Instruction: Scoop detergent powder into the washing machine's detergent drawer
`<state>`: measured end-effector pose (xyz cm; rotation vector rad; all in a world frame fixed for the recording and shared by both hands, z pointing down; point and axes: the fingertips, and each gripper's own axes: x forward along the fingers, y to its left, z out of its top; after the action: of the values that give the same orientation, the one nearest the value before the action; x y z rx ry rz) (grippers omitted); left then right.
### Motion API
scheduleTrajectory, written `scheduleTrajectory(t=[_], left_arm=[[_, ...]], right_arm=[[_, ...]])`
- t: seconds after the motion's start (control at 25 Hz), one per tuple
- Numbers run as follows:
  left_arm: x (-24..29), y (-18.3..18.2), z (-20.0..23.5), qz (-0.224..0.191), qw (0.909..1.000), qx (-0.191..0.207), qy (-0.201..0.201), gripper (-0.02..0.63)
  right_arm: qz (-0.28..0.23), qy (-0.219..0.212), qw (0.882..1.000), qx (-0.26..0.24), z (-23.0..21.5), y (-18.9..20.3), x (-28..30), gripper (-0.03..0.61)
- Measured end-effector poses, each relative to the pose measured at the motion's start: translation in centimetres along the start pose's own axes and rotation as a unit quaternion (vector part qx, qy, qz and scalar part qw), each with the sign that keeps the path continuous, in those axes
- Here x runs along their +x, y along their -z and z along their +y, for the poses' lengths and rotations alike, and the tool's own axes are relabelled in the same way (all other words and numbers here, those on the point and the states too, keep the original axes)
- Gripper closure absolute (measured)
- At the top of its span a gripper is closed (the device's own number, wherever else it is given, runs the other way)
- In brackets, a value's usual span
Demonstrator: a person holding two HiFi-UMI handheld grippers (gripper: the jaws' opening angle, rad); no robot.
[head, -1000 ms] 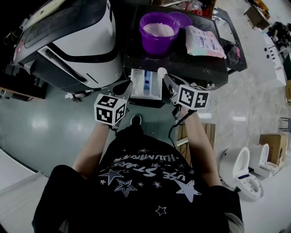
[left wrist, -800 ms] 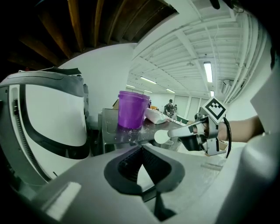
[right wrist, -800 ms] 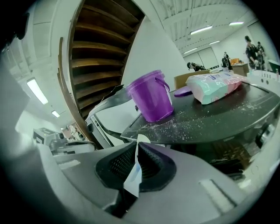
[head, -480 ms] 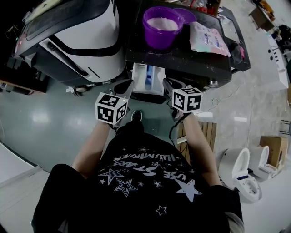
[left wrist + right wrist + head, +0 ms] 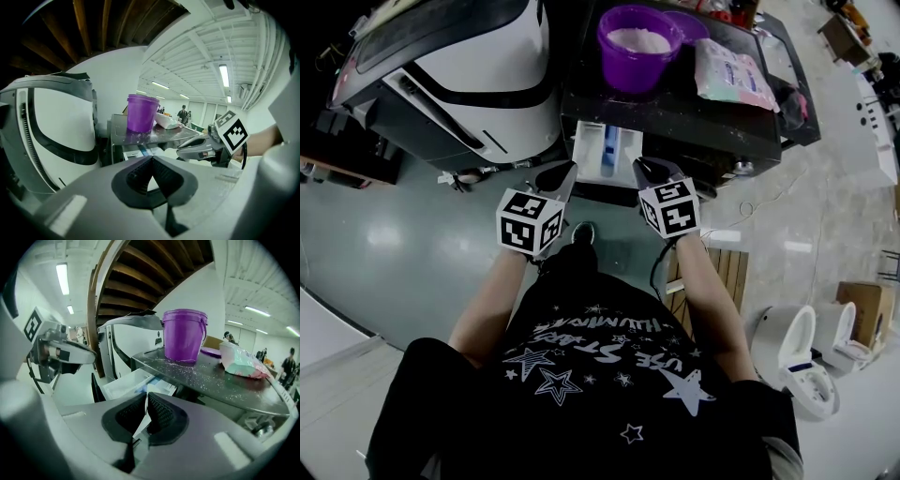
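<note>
A purple bucket [image 5: 637,47] of white powder stands on the black top of the washing machine [image 5: 675,117]. Below its front edge the white detergent drawer [image 5: 592,155] is pulled out, with a blue insert in the middle. My left gripper [image 5: 565,172] is shut and empty, just left of the drawer's front corner. My right gripper [image 5: 642,167] is shut too, holding nothing, just right of the drawer. In the right gripper view the drawer [image 5: 126,380] lies beyond the closed jaws and the bucket [image 5: 183,336] stands above it. No scoop shows.
A purple lid [image 5: 689,26] and a detergent bag [image 5: 731,73] lie right of the bucket. A large white and black machine [image 5: 469,66] stands to the left. On the floor to the right are a wooden pallet [image 5: 729,272] and white toilets [image 5: 797,352].
My right gripper has moved left, closer to the drawer's right side, and its marker cube has turned. The left gripper has hardly moved. The head view has shifted slightly.
</note>
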<state>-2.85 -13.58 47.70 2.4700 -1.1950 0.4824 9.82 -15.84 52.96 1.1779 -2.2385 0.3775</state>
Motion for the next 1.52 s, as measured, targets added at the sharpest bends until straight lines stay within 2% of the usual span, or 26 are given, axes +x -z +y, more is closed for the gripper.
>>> scheduleTrajectory(t=[0.2,0.32,0.48,0.76,0.96,1.08,1.24,1.32,1.4,1.52], left_arm=[[-0.3,0.4,-0.2,-0.003,1.0,0.0,-0.004,0.614],[-0.5,0.6,-0.3,-0.005,1.0,0.002,-0.005,0.612],[-0.8,0.6,-0.4,-0.007,0.9999,0.002,-0.008,0.613],[-1.4,0.9,-0.5,-0.006,0.9999,0.009,-0.011,0.614],[-2.2,0.8,-0.6,-0.012,0.9998,0.011,-0.015,0.613],[-3.0,0.8,-1.0,-0.016,0.9997,0.012,-0.016,0.612],[-4.5,0.8,-2.1,-0.026,0.9994,0.013,-0.017,0.613],[-5.5,0.8,-2.8,-0.03,0.9993,0.013,-0.017,0.612],[-6.6,0.9,-3.6,-0.036,0.9991,0.014,-0.019,0.614],[-8.3,1.1,-4.7,-0.045,0.9986,0.016,-0.022,0.613]], right_arm=[[-0.001,0.016,0.996,-0.085,0.8,-0.4,0.0,0.543],[0.007,0.029,0.989,-0.145,1.3,-0.4,0.2,0.543],[0.014,0.055,0.978,-0.2,1.2,-0.2,-0.1,0.543],[0.011,0.095,0.945,-0.312,1.9,-0.6,-0.3,0.543],[0.016,0.118,0.927,-0.355,2.3,-0.7,-0.8,0.543],[0.009,0.128,0.933,-0.336,2.3,-1.0,-1.7,0.543],[-0.015,0.127,0.955,-0.266,2.4,-1.7,-3.7,0.543],[-0.033,0.119,0.97,-0.209,2.7,-2.1,-5.0,0.543],[-0.054,0.1,0.985,-0.128,2.9,-2.4,-6.2,0.543],[-0.087,0.067,0.994,-0.002,3.2,-2.4,-8.0,0.543]])
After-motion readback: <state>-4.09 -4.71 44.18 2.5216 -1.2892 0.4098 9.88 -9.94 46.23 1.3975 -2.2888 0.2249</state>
